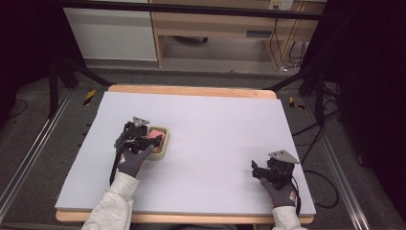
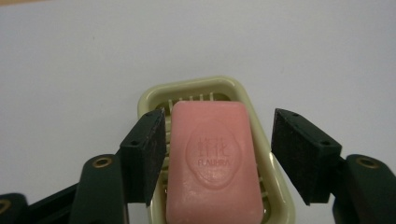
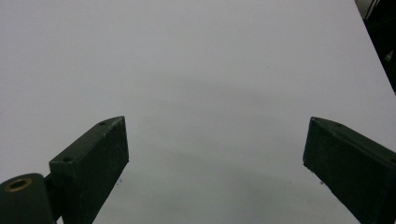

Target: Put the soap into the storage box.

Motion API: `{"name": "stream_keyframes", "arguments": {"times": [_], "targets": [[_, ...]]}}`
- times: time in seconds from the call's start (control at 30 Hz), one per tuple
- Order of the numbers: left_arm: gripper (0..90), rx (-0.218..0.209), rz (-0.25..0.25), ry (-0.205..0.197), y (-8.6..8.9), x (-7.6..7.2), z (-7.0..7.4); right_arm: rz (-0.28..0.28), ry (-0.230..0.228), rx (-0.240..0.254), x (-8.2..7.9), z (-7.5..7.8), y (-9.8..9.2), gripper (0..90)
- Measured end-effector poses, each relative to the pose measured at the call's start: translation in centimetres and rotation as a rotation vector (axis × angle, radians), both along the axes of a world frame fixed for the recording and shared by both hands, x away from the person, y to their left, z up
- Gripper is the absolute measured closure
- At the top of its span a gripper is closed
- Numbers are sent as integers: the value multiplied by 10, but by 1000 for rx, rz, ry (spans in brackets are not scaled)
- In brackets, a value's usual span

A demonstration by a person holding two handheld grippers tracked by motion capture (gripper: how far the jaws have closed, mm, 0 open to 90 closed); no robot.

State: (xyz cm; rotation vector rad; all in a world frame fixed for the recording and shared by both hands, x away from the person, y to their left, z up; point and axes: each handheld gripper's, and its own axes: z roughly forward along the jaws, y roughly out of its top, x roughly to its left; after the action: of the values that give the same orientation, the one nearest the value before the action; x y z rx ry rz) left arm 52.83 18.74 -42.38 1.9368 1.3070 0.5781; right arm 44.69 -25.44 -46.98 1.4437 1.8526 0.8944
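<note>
The soap (image 2: 213,163) lies in its dish (image 2: 154,95); left tongs (image 2: 219,156) stand apart astride it, pads clear, likely letting go; right tongs (image 3: 215,168) gape idle over bare counter (image 3: 196,60).

My right hand-held gripper (image 3: 215,163) hangs over the pale tabletop (image 3: 196,70) with its two black jaws spread wide apart, nothing between them, and a faint shadow on the surface below.

Waxy matt pink soap bar (image 2: 215,163) in a glossy cream plastic dish (image 2: 154,95), on a smooth matt table sheet (image 2: 70,70).
</note>
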Motion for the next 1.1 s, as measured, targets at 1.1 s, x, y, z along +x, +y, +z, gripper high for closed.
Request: {"name": "stream_keyframes", "arguments": {"times": [1.1], "targets": [[215,-10,-60,-66,71,-61,-21,-41,13,13,0,-2,-14,58]]}}
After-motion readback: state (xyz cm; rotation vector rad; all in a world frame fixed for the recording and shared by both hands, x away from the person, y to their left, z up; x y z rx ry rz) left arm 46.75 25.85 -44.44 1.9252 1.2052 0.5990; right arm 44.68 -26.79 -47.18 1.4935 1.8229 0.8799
